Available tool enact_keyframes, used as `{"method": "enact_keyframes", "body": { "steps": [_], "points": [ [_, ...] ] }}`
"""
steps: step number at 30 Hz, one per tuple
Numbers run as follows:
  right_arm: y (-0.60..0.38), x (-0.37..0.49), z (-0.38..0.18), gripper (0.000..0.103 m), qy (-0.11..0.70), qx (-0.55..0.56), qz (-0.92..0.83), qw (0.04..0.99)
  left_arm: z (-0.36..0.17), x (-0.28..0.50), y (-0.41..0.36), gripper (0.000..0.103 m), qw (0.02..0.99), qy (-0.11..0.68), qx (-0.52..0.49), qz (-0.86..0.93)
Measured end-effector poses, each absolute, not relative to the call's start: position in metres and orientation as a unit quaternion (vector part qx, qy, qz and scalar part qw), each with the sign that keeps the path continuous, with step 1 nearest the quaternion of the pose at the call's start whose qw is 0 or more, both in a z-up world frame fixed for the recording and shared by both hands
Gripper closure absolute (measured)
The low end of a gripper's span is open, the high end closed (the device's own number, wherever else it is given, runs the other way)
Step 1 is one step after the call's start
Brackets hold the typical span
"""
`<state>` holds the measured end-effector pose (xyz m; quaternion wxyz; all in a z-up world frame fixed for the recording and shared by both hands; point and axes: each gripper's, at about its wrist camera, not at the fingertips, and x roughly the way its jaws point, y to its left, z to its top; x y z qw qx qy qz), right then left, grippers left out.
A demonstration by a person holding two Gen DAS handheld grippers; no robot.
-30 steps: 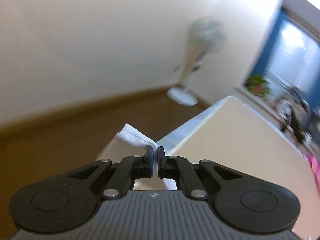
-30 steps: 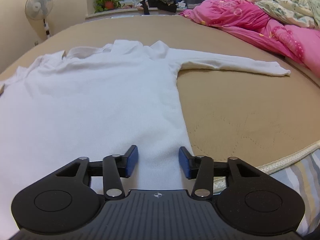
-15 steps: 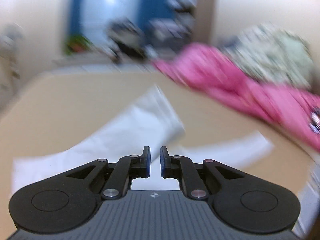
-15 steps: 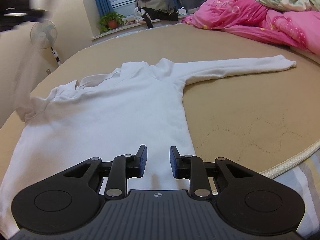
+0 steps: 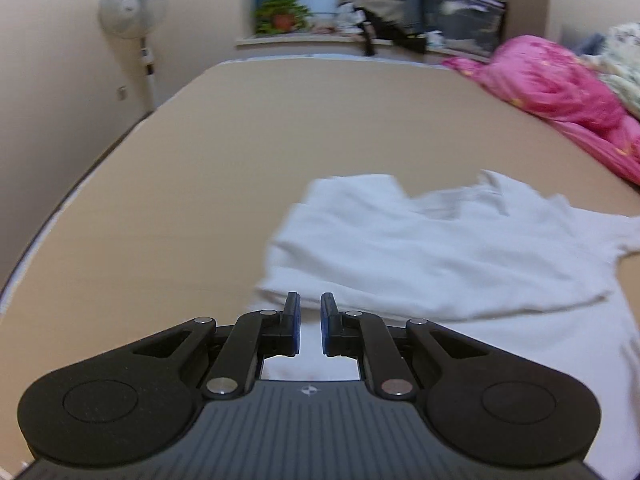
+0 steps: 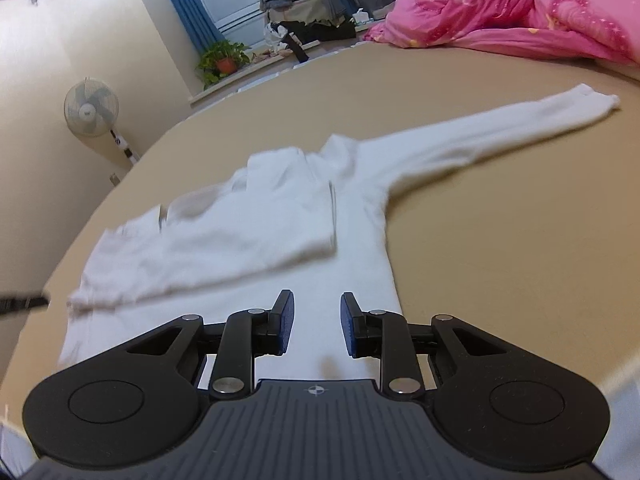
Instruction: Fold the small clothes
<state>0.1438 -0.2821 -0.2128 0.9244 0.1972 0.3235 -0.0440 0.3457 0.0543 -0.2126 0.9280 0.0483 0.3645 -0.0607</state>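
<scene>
Claws first: the left claw [image 5: 310, 322] has its blue pads a narrow gap apart with nothing between them, and the right claw [image 6: 316, 326] stands wider, also holding nothing. The left one's jaws parted a little within the last second and the right one's drew in somewhat; no cloth is pinched in either.

Under and just ahead of both claws lies the white shirt [image 6: 248, 248], spread on the tan bed [image 6: 500, 240]. Ahead of the right claw, one sleeve is folded across the chest, its cuff end lying just left of the shirt's middle. Up and to the right of that claw the other sleeve [image 6: 500, 128] stretches out straight over the mattress, cuff farthest away. From the left claw the folded sleeve [image 5: 400, 240] sits just beyond the pads and to their right.

Farther right lies a pink quilt [image 6: 500, 12]. Far ahead stand a plant [image 6: 222, 60] on the sill, piled clothes and blue curtains; a fan [image 5: 132, 4] stands far left by the wall.
</scene>
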Motion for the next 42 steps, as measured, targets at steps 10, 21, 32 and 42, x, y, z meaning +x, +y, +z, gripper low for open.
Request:
{"method": "enact_keyframes", "body": {
  "steps": [10, 21, 32, 42],
  "points": [
    [-0.285, 0.252, -0.226, 0.075, 0.363, 0.124, -0.007, 0.924, -0.19, 0.438, 0.106, 0.092, 0.913, 0.403, -0.045, -0.04],
    [-0.269, 0.299, -0.247, 0.103, 0.415, 0.062, -0.004, 0.908, -0.245, 0.53, 0.118, 0.072, 0.869, 0.474, -0.13, -0.056],
    [-0.275, 0.305, -0.244, 0.102, 0.416, 0.098, -0.003, 0.904, -0.236, 0.517, 0.147, 0.101, 0.906, 0.399, -0.116, -0.084],
    [-0.273, 0.303, -0.242, 0.09, 0.417, 0.085, -0.017, 0.905, -0.22, 0.469, 0.205, 0.098, 0.911, 0.38, -0.158, -0.03]
  ]
}}
